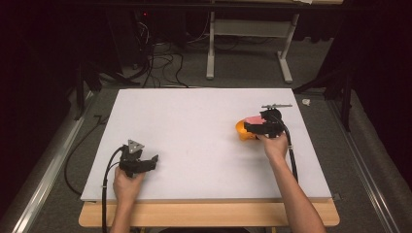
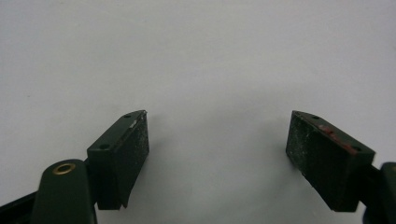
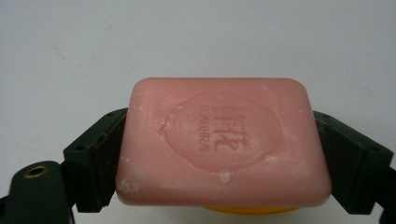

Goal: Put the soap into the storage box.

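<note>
Toward the right of centre in the high view, the right gripper (image 1: 256, 127) holds a pink soap bar (image 1: 252, 119) over an orange dish (image 1: 241, 131) on the white table (image 1: 194, 121); a thin metal tool (image 1: 277, 105) lies just beyond, toward the frame's upper right. At lower left the left gripper (image 1: 149, 160) rests low on the board, jaws apart, nothing between them. Across the left gripper view, both black pads (image 2: 133, 144) stand wide open over bare white surface. Filling the middle of the right gripper view, the soap bar (image 3: 222, 140) sits clamped flat between the jaws, an orange rim (image 3: 250, 210) peeking under its lower edge. This looks like the carrying step, either placing into or lifting from the dish; next calls for keeping the bar level and the grip firm, since soap is slippery.
</note>
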